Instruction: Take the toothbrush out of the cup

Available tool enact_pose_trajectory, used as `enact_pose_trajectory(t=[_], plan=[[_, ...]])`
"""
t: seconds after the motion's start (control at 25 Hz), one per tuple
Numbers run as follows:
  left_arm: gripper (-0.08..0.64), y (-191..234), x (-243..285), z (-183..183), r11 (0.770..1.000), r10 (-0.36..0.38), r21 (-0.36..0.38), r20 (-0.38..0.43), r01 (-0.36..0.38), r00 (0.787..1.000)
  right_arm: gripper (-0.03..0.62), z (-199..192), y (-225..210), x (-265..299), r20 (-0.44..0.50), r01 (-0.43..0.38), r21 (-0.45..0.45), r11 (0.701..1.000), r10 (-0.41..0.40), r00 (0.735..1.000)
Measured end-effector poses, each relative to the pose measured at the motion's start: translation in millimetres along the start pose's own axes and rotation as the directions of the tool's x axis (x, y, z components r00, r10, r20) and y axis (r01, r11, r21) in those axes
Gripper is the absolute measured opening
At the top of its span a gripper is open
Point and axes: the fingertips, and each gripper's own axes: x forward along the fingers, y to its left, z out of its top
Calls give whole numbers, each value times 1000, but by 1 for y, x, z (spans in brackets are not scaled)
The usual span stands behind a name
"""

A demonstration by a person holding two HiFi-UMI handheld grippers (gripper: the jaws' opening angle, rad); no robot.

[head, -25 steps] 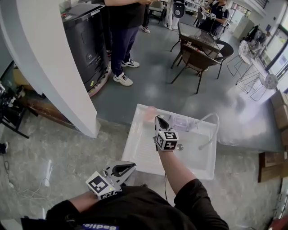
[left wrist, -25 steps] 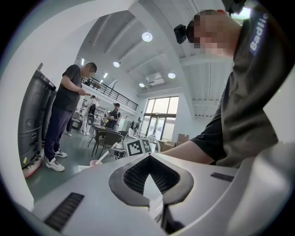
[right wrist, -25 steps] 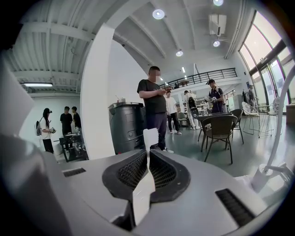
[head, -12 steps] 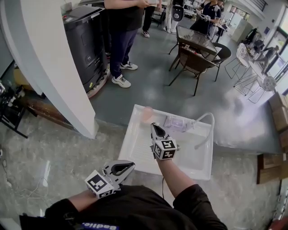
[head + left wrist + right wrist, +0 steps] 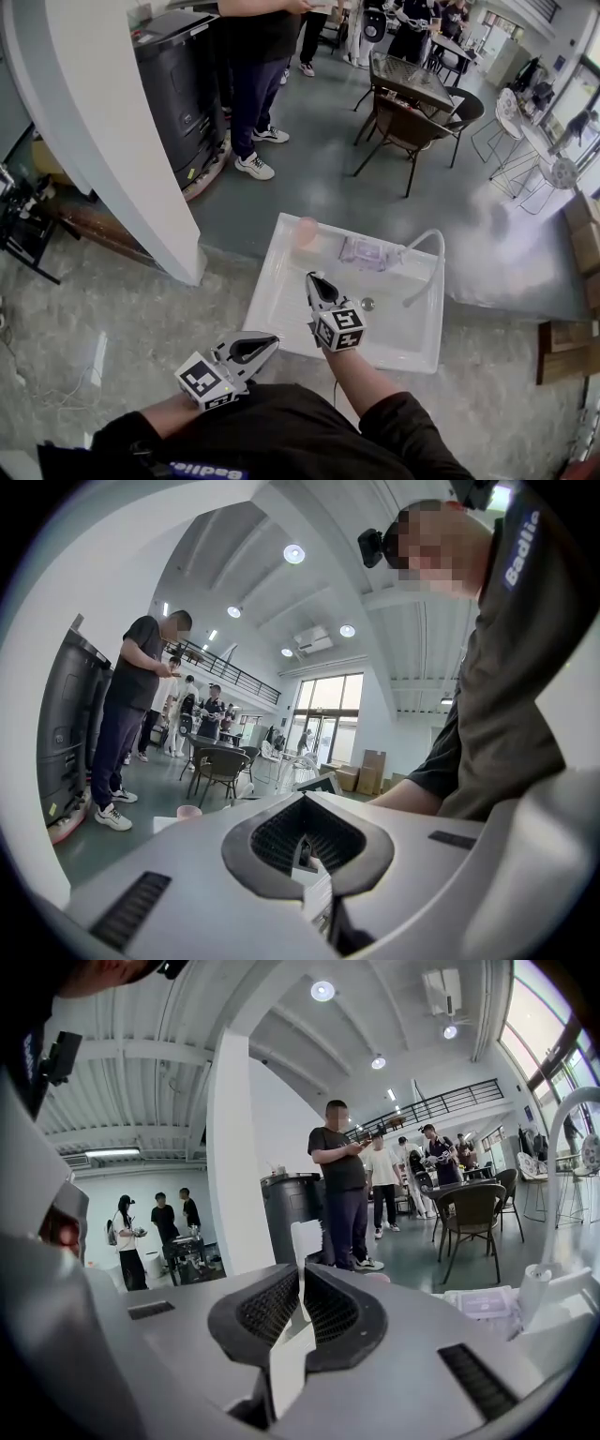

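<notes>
Pinching the white toothbrush (image 5: 306,1241) tight in the nearly shut right tongs (image 5: 310,278), clear of the pink cup (image 5: 305,232) at twelve o'clock in the sink (image 5: 281,314); resting the left tongs (image 5: 277,343) shut and empty at eight o'clock; best squeezing steady, carrying it upright, not bumping anything.

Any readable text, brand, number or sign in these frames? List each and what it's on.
"Badlie": white print on the person's dark shirt; it also shows upside down at the bottom of the head view.
Packet in the sink: print too small to read.
Labels on the black bin: too small to read.
Nothing else is legible.
</notes>
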Motion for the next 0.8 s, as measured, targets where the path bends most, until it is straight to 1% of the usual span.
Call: enact_pose_trajectory(t=[0.4,0.8], plan=[[0,-9,6,2,1000,2,12,-4,-2,1000,29,-13,18,-41,-9,-45,10,999,45,999],[0,-18,8,1,1000,-8,15,-8,8,1000,29,-10,47,-74,7,-101,3,995,101,995]])
